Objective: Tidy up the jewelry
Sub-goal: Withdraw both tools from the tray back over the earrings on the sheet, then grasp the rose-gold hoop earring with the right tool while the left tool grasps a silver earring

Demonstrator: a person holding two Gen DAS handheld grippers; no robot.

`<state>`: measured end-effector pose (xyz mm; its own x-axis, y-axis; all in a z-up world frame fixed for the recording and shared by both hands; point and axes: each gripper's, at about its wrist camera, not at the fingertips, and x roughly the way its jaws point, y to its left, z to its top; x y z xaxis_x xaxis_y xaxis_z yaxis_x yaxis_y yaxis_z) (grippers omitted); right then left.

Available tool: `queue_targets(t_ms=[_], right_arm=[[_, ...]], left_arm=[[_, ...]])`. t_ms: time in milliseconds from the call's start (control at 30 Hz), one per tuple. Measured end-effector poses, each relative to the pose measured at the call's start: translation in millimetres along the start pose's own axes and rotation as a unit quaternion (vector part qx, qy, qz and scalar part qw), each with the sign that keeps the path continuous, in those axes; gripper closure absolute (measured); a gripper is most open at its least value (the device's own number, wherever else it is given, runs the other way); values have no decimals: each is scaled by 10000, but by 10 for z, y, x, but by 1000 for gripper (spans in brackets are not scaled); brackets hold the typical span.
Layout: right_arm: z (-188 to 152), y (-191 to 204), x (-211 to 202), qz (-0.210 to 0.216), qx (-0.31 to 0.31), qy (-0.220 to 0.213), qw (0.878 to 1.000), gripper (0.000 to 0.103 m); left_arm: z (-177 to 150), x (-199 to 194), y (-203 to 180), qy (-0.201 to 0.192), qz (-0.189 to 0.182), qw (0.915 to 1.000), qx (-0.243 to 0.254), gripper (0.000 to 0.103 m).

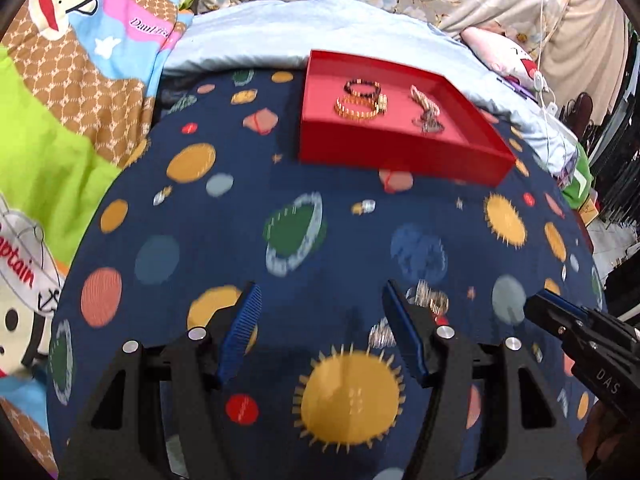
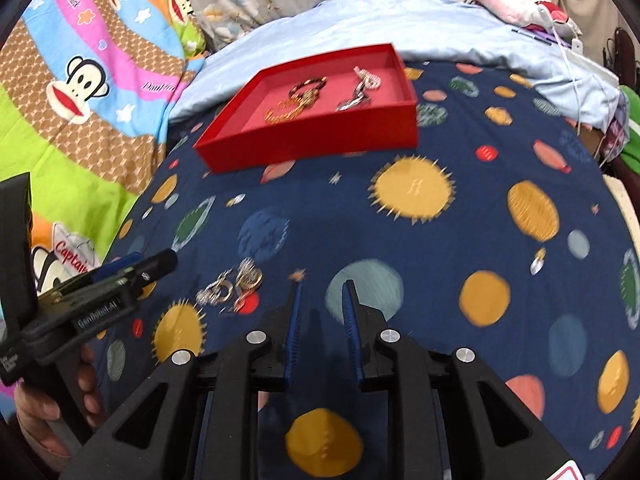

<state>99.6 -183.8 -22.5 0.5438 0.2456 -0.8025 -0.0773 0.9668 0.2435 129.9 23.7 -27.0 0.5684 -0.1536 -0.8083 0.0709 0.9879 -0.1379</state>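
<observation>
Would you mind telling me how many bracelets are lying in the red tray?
2, both left of centre in the tray: a dark beaded bracelet behind, a gold bracelet overlapping it in front. The chains could hide more.

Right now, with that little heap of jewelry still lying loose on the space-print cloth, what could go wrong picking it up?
1. The loose jewelry pile looks tangled, so one grab may lift several pieces, or drop some.
2. It lies on soft cloth; fingers may pinch fabric too.
3. The left gripper and right gripper are both close by and could collide.
4. Chains already in the red tray could snag newcomers.
</observation>
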Motion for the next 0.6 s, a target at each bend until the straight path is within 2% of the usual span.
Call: queue_targets(t_ms=[167,400,600], right_arm=[[-59,192,120,138,-109,124,9998,83],[-19,425,292,274,-266,223,9990,83],[18,531,417,188,-385,230,9988,81]], left_arm=[[-180,12,82,178,35,9998,-103,39],[-240,-15,150,189,89,9997,-101,38],[-256,-20,186,205,46,9997,-107,38]])
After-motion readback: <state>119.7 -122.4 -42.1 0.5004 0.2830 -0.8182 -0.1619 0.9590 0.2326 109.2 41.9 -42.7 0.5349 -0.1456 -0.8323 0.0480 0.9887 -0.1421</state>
